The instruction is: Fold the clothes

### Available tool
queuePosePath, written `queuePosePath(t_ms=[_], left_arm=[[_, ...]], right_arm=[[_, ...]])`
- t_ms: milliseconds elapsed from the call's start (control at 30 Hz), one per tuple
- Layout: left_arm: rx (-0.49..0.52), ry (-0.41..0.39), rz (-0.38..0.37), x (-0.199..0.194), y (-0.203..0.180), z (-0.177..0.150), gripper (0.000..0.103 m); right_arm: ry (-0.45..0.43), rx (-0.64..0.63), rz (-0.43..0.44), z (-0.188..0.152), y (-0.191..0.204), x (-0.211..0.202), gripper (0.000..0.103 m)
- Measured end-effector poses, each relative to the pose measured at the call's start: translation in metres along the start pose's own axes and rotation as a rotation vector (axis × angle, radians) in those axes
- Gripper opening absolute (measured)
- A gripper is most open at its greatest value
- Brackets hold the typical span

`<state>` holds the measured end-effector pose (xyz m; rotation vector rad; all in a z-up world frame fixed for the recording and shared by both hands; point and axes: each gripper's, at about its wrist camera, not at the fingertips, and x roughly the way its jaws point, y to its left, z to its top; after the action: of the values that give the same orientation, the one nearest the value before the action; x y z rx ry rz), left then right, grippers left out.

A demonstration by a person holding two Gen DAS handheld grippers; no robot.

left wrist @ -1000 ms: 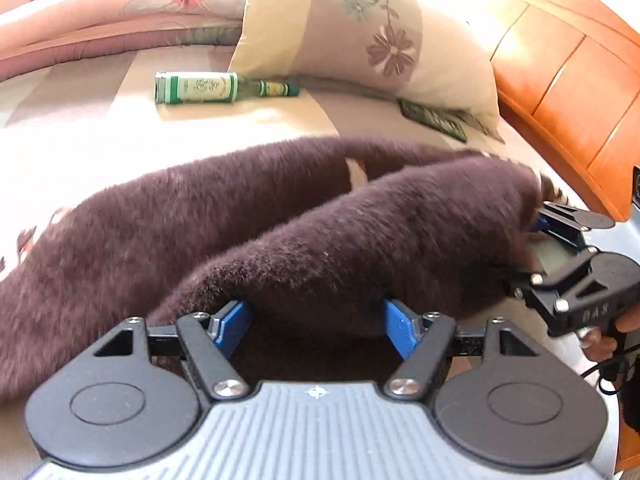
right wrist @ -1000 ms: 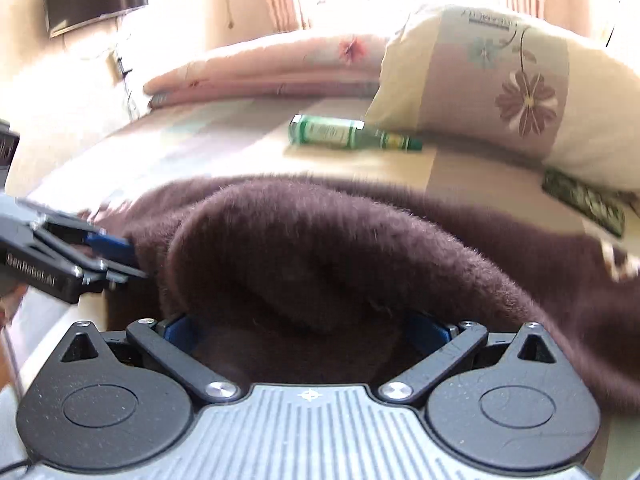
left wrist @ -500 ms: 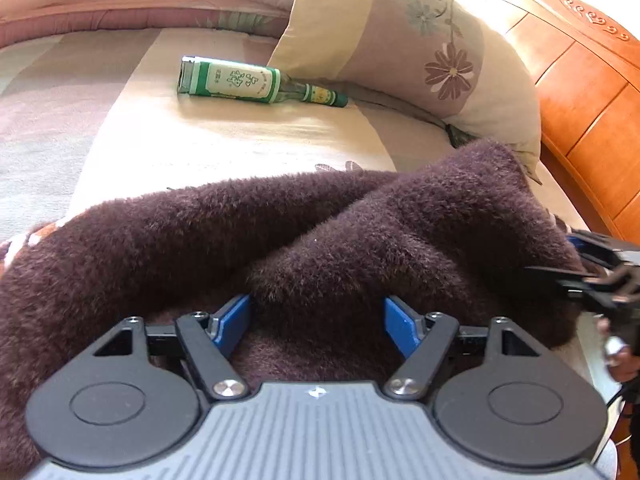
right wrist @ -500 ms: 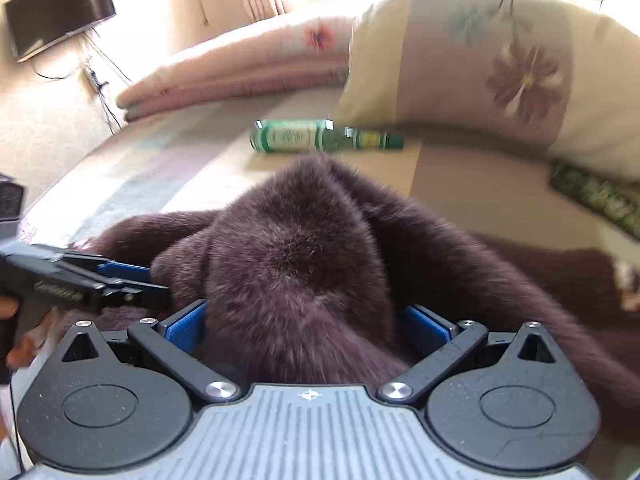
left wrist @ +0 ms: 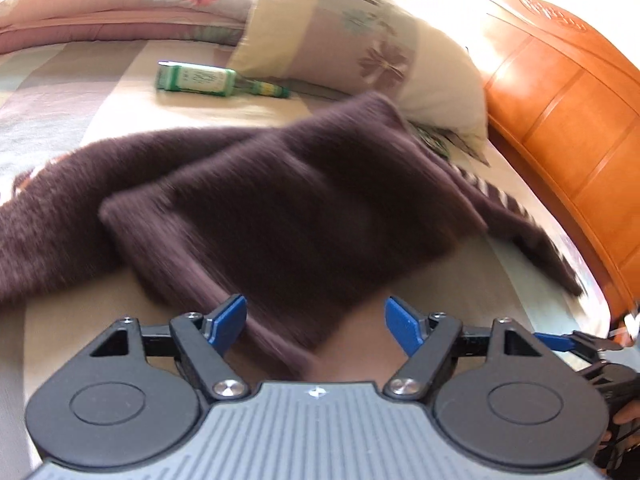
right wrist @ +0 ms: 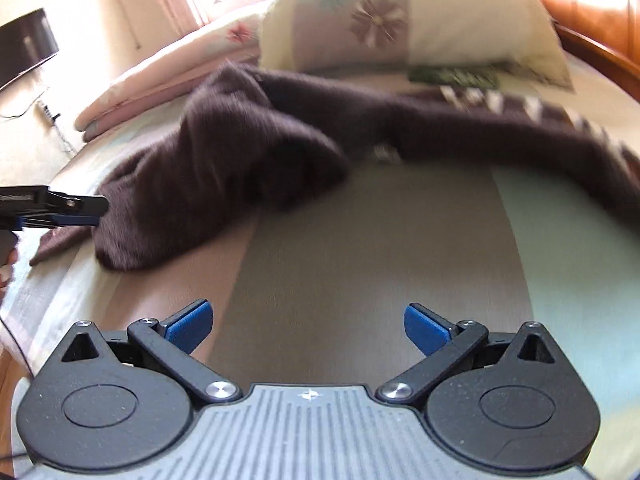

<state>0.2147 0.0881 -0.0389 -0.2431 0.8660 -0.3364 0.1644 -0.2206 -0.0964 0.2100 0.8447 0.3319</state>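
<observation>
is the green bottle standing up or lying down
Lying down: the bottle rests on its side on the bed, neck toward the pillow.

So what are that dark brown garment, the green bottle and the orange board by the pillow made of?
The brown garment looks like a fuzzy knit, maybe wool or plush synthetic: its surface is hairy and matte. The green bottle seems to be glass with a paper label, though blur leaves plastic possible. The orange headboard looks like varnished wood: glossy, with panel grooves.
</observation>
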Motion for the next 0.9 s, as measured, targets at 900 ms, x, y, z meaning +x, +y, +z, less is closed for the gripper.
queuePosePath(t_ms=[900], left_arm=[[-0.499, -0.063, -0.079, 0.041, 0.076, -0.022, 0.043]], right_arm=[[0.013, 0.035, 0.043, -0.052, -0.006, 0.002, 0.103]])
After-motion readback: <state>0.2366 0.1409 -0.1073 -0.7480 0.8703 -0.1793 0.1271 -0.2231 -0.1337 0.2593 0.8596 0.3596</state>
